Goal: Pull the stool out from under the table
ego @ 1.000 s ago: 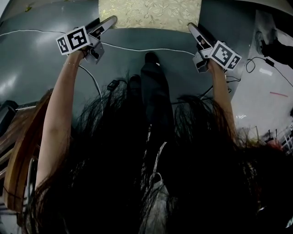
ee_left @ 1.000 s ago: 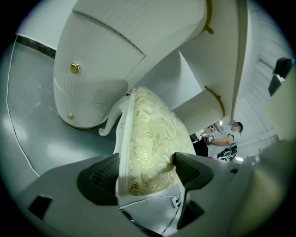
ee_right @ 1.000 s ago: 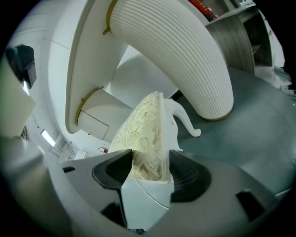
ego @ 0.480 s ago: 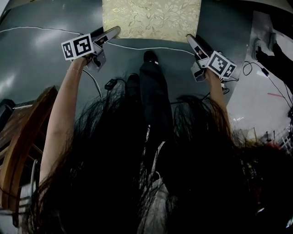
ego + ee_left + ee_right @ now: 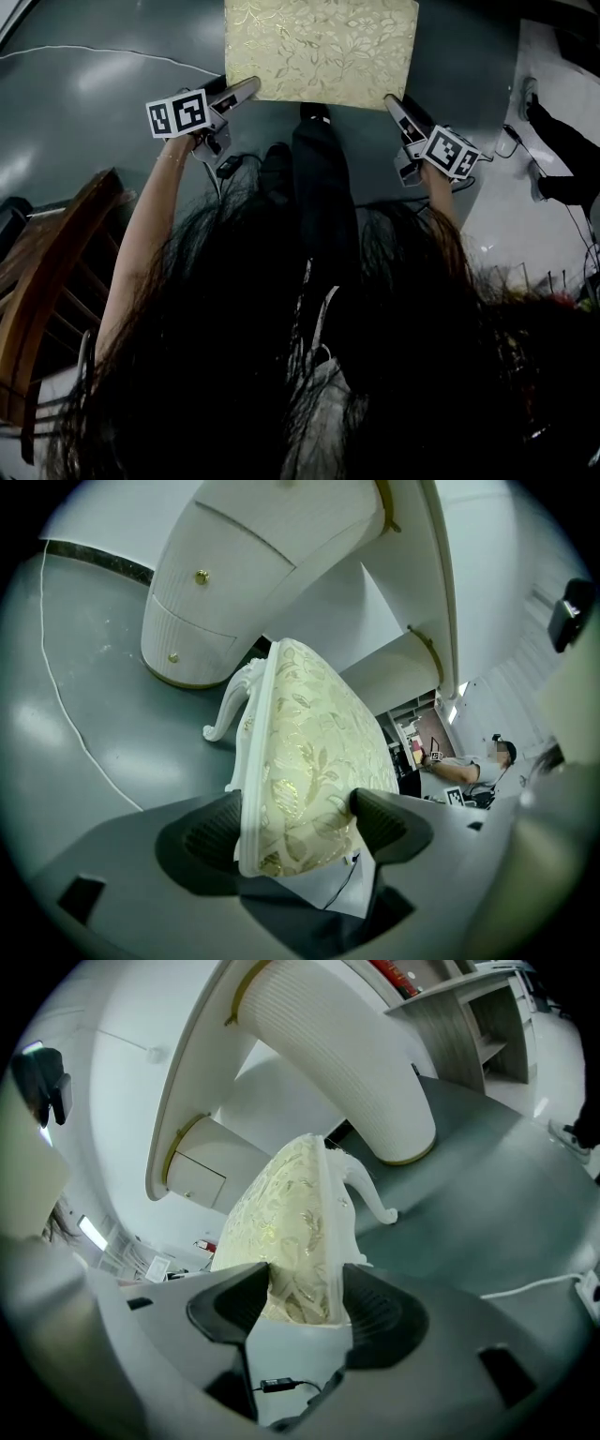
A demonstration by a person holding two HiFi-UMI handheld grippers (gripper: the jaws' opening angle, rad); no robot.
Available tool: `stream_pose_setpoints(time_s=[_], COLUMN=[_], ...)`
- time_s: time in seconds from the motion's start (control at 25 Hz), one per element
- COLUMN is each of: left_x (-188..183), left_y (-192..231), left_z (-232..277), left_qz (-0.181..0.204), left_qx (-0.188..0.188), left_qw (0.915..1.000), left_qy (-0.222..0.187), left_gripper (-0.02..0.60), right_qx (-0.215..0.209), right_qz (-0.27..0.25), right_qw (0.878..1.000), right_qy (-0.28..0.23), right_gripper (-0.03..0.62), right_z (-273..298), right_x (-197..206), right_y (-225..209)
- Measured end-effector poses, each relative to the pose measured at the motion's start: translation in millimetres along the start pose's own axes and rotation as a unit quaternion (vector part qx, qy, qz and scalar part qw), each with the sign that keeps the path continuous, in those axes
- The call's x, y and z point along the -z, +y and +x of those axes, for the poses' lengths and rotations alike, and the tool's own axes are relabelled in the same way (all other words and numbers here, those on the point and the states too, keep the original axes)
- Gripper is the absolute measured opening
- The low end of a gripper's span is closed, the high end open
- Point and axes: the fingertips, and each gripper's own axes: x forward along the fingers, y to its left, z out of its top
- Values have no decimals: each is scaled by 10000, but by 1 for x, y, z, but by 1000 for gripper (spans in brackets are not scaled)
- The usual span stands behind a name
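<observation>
In the head view the stool (image 5: 321, 52) runs off the top edge, and dark hair (image 5: 281, 375) covers the floor (image 5: 103, 84) across the whole lower half. The wooden frame (image 5: 42, 281) is cut by the left edge. In the left gripper view the table (image 5: 244, 564) runs past the top edge.

Dim head view, bright gripper views, strong fisheye distortion at edges.

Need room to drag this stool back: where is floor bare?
Bare grey floor lies left of the stool, up to the wooden chair, crossed by one thin white cable. A narrower bare strip lies right. The near side is crowded: the person's legs and black cords.
</observation>
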Motion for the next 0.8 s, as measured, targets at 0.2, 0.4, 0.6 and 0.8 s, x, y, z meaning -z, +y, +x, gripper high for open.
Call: stream_pose_setpoints(time_s=[0.2,0.4,0.6,0.8], left_x=[-21,-62,-56,-56], left_y=[-6,-12,-11,-12], left_z=[-2,-4,-4,-3], left_qz=[-4,-17,-63,-23], left_qx=[-18,-143,-265,-358], left_qw=[9995,9986,9981,9982], left_qy=[310,507,552,473], left_gripper=[367,371,379,383], right_qx=[273,339,284,486], right_qz=[32,133,216,176], right_qw=[9996,9993,9992,9987], right_qy=[4,81,174,6], right_gripper=[258,259,259,258], right_z=[1,13,15,10], right_x=[-16,-52,-49,-52], right_y=[-2,17,23,17])
